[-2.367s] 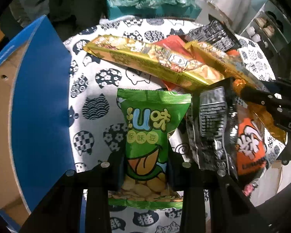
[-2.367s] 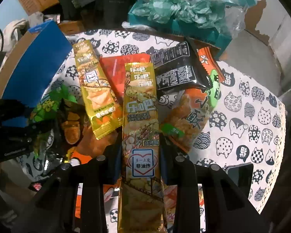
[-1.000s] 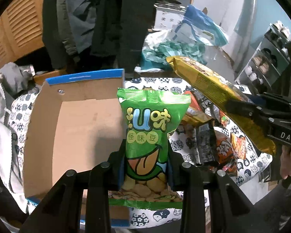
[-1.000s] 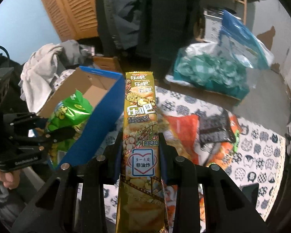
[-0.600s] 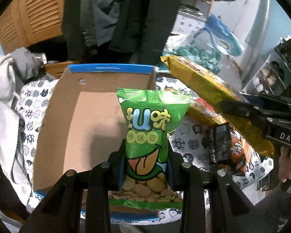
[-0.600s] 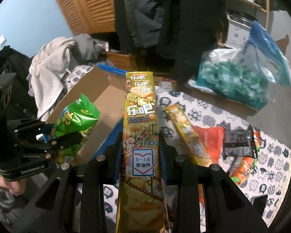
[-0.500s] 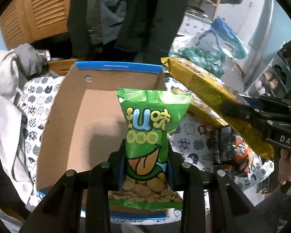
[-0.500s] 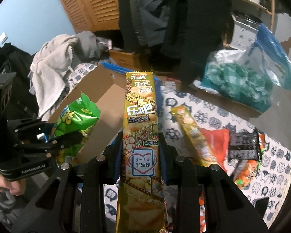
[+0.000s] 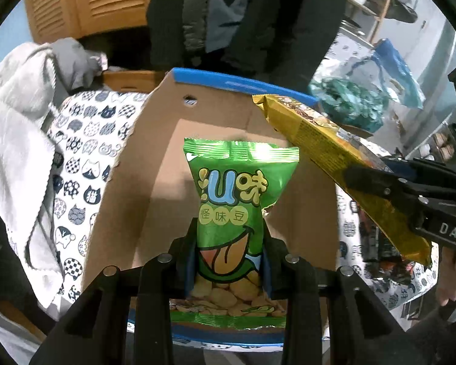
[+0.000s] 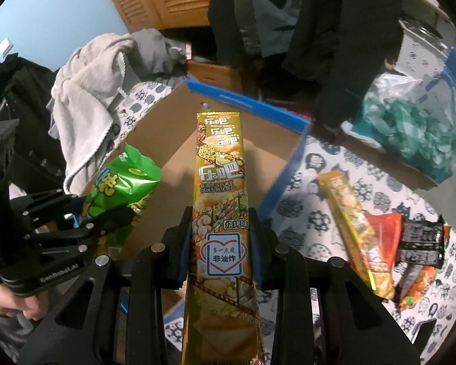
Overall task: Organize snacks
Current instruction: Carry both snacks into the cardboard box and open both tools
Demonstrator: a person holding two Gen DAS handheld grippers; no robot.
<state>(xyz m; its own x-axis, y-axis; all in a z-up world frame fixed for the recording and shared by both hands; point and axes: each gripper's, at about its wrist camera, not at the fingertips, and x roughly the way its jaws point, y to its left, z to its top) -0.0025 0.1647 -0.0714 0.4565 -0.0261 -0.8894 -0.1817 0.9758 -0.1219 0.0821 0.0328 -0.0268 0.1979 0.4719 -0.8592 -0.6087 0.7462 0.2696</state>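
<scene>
Left gripper fingers are pinching the light, crinkly green bean bag low; right gripper fingers are clamping the long gold chip pack mid-length.

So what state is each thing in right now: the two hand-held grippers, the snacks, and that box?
Left hand-held gripper: shut on the green snack bag, held over the box.
Right hand-held gripper: shut on the long gold snack pack, also over the box.
Cardboard box: open, nothing visible inside.
Remaining snacks: lying on the cat-print cloth.
</scene>
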